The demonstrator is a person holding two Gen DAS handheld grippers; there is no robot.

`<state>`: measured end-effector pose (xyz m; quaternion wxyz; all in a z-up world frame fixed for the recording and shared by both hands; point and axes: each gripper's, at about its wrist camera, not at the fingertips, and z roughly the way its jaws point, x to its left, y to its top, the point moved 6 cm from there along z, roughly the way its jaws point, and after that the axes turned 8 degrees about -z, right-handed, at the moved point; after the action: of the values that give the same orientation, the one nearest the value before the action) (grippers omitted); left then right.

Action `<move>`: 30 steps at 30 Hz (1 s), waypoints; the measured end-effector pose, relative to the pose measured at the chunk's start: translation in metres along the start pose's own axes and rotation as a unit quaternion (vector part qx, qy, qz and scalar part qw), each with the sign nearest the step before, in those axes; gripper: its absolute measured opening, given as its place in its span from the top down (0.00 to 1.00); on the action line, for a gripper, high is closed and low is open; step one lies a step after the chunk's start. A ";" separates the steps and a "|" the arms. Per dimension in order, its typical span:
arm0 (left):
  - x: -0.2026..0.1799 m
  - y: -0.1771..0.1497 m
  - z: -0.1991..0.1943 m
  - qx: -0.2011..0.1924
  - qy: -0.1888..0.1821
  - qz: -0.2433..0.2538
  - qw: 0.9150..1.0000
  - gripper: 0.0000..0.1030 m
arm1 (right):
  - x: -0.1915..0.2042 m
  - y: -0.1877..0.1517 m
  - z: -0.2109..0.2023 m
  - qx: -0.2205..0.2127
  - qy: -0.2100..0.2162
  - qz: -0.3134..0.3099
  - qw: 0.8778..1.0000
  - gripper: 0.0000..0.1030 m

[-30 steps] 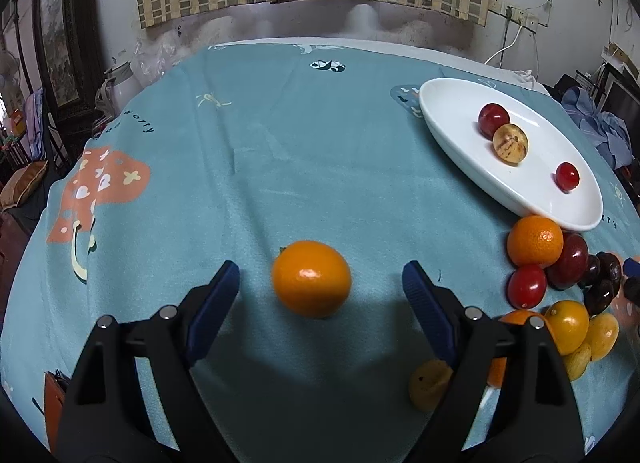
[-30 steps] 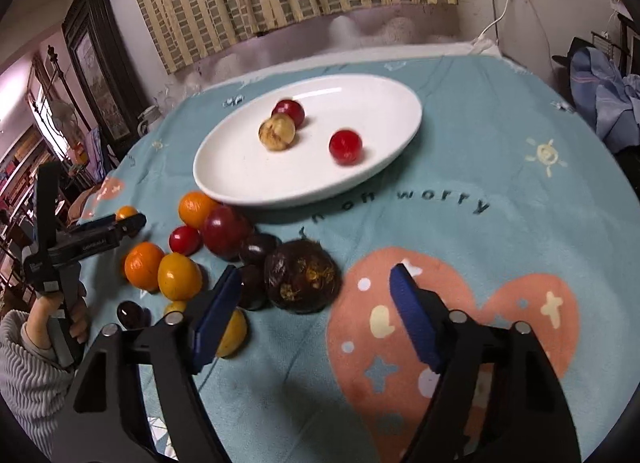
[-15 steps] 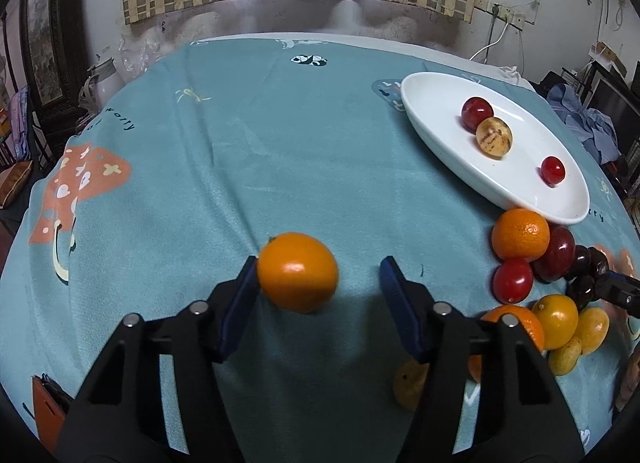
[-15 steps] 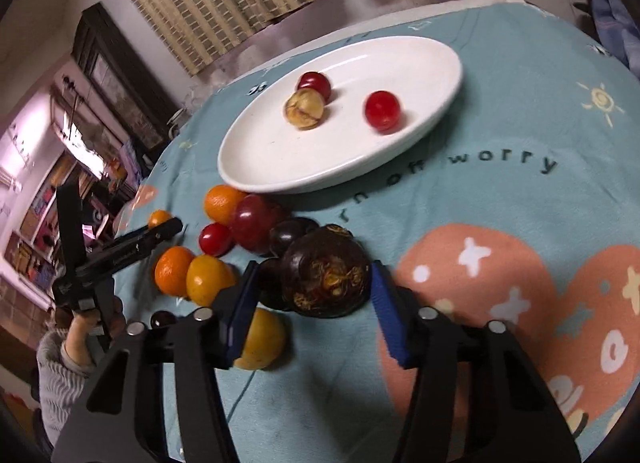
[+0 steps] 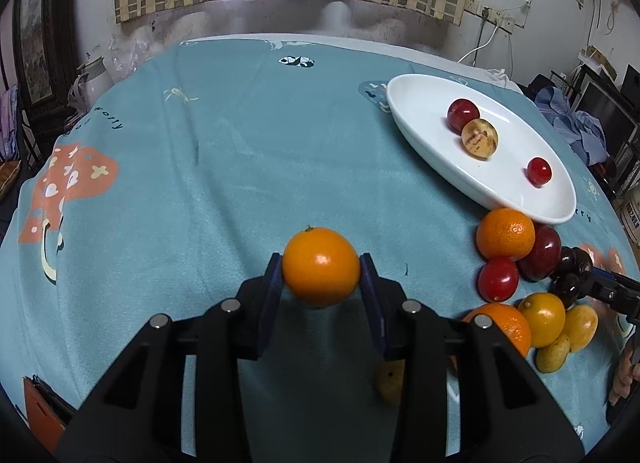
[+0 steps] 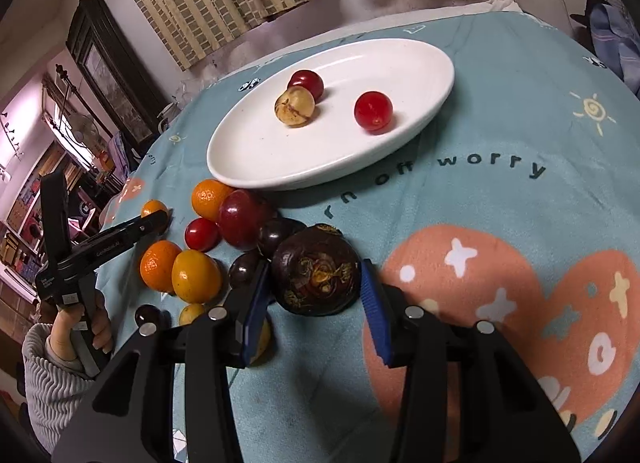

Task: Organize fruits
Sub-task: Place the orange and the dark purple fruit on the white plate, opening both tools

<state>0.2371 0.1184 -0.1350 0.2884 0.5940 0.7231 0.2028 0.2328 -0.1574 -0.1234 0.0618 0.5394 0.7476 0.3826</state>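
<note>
Orange fruit sitting pinched in the left tool, just above the teal worktop. Dark brown fruit lying between the right tool pads, contact unclear. Resting on the white plate: three fruits, two red, one tan.

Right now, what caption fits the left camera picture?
Left gripper squeezes an orange beside a white plate.

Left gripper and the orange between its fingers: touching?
Touching. In the left wrist view both blue pads of the left gripper press against the sides of the orange, with no gap on either side.
</note>
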 end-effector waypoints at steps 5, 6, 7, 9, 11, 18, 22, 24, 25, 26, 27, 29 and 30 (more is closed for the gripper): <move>-0.004 0.001 -0.008 -0.013 -0.014 0.001 1.000 0.62 | -0.004 0.006 -0.013 -0.022 0.005 0.010 1.000 0.56; -0.005 0.002 -0.009 -0.016 -0.014 0.001 1.000 0.62 | -0.005 0.006 -0.012 -0.020 0.005 0.012 1.000 0.56; -0.006 0.002 -0.010 -0.017 -0.017 0.000 1.000 0.62 | -0.006 0.005 -0.012 -0.018 0.007 0.013 1.000 0.56; -0.009 0.004 -0.016 -0.022 -0.033 -0.005 0.999 0.63 | -0.005 0.008 -0.014 -0.024 0.012 0.013 1.000 0.56; -0.019 0.009 -0.026 -0.034 -0.049 -0.002 0.998 0.63 | -0.001 0.016 -0.026 -0.045 0.013 0.009 0.999 0.56; -0.095 0.056 -0.027 -0.046 -0.092 0.039 0.994 0.62 | -0.001 0.079 -0.028 -0.077 0.008 0.007 0.997 0.56; -0.133 0.069 0.006 -0.036 -0.079 0.070 0.994 0.62 | -0.011 0.097 0.006 -0.063 -0.001 0.019 0.998 0.56; -0.136 0.066 0.022 -0.021 -0.075 0.068 0.995 0.55 | -0.017 0.094 0.016 -0.055 0.002 0.037 0.998 0.49; -0.135 0.063 0.029 -0.018 -0.071 0.064 0.995 0.42 | -0.020 0.093 0.019 -0.051 0.003 0.044 0.998 0.28; -0.133 0.061 0.031 -0.017 -0.074 0.062 0.995 0.39 | -0.023 0.092 0.019 -0.051 -0.001 0.050 0.997 0.19; -0.131 0.059 0.032 -0.014 -0.078 0.061 0.995 0.39 | -0.025 0.093 0.015 -0.060 -0.001 0.049 0.997 0.18; -0.123 0.059 0.026 -0.021 -0.082 0.055 0.995 0.39 | -0.027 0.098 -0.002 -0.092 -0.005 0.047 0.995 0.18; -0.118 0.061 0.019 -0.029 -0.082 0.048 0.995 0.39 | -0.027 0.099 -0.010 -0.103 -0.004 0.049 0.993 0.18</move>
<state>0.3099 0.0155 -0.0900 0.3535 0.6342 0.6615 0.1878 0.3138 -0.1734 -0.0615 0.1007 0.5679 0.6766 0.4578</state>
